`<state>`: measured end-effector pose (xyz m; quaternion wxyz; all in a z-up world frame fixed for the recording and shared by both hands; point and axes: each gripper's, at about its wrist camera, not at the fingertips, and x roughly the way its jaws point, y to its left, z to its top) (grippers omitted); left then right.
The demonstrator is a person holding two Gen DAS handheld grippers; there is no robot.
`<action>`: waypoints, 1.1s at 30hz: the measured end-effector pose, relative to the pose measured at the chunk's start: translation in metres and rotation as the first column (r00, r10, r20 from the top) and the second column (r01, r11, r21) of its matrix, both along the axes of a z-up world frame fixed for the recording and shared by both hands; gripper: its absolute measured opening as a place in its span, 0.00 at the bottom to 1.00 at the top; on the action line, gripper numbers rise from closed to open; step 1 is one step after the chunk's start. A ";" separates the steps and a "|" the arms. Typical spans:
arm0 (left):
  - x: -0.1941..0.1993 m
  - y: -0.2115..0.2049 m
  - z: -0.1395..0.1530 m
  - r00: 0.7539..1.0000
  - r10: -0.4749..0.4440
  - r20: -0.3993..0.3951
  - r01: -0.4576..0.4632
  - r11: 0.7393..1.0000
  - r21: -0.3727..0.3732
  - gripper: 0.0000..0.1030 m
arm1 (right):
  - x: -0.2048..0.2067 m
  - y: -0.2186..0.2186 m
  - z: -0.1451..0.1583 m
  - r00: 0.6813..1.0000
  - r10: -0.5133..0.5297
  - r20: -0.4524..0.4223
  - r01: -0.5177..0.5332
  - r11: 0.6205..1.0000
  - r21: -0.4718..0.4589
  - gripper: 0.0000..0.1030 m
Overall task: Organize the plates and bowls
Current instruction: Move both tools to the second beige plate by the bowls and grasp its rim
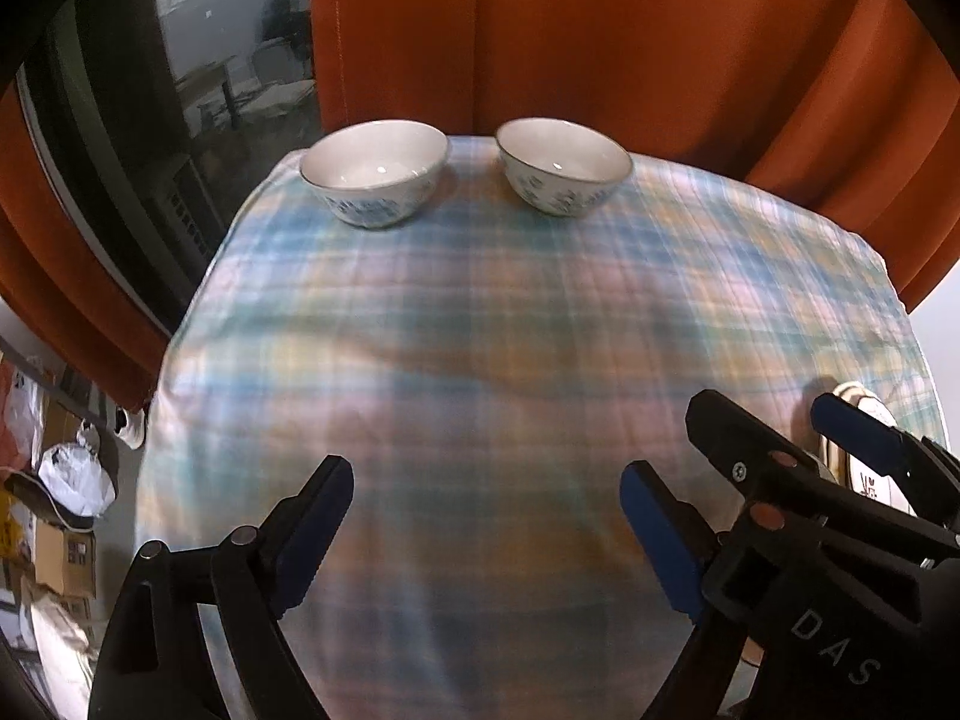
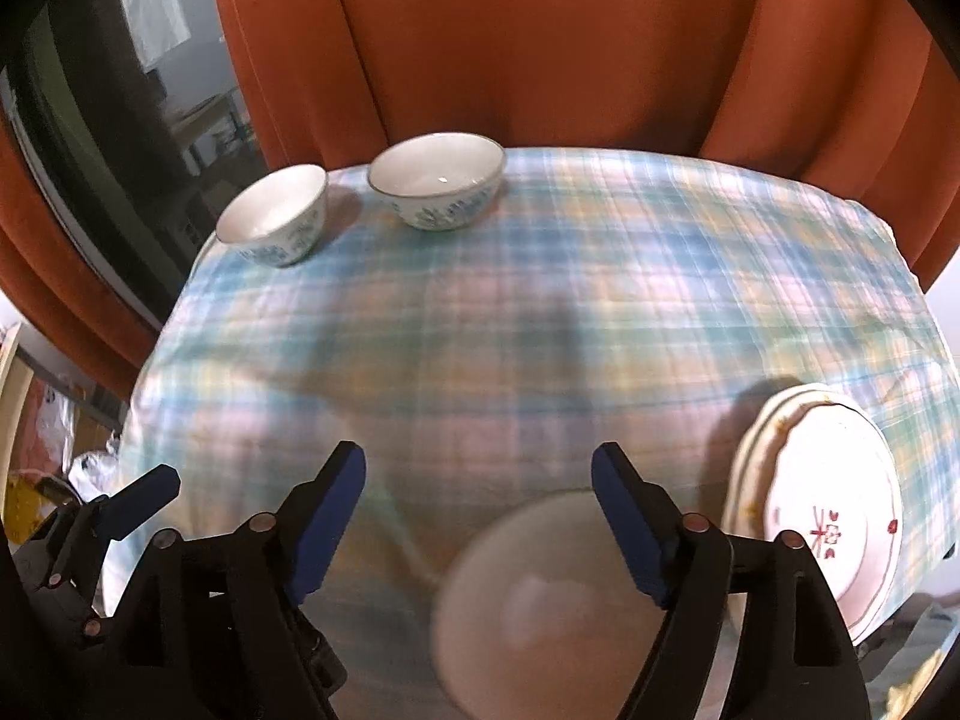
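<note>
Two white bowls with blue flowers stand at the table's far edge: a left bowl (image 1: 375, 171) (image 2: 273, 213) and a right bowl (image 1: 564, 165) (image 2: 437, 179). A stack of white plates (image 2: 822, 504) with red marks lies at the near right; it shows partly behind the right gripper in the left wrist view (image 1: 867, 468). A plain white bowl (image 2: 540, 600) sits just below and between the right gripper's fingers. My left gripper (image 1: 486, 480) is open and empty over the cloth. My right gripper (image 2: 480, 468) (image 1: 762, 414) is open, above the white bowl.
The table wears a pastel plaid cloth (image 1: 480, 330). An orange curtain (image 1: 600, 30) hangs right behind it. A dark window (image 1: 150, 120) is at the left. Boxes and bags (image 1: 54, 480) clutter the floor at the left.
</note>
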<state>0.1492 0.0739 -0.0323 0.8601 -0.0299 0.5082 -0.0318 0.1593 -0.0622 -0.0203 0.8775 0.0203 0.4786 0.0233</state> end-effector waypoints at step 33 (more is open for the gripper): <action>0.190 0.102 0.000 0.994 0.012 0.104 -0.023 0.995 0.096 0.73 | 0.186 0.127 0.013 0.997 -0.022 0.068 0.021 1.000 0.010 0.75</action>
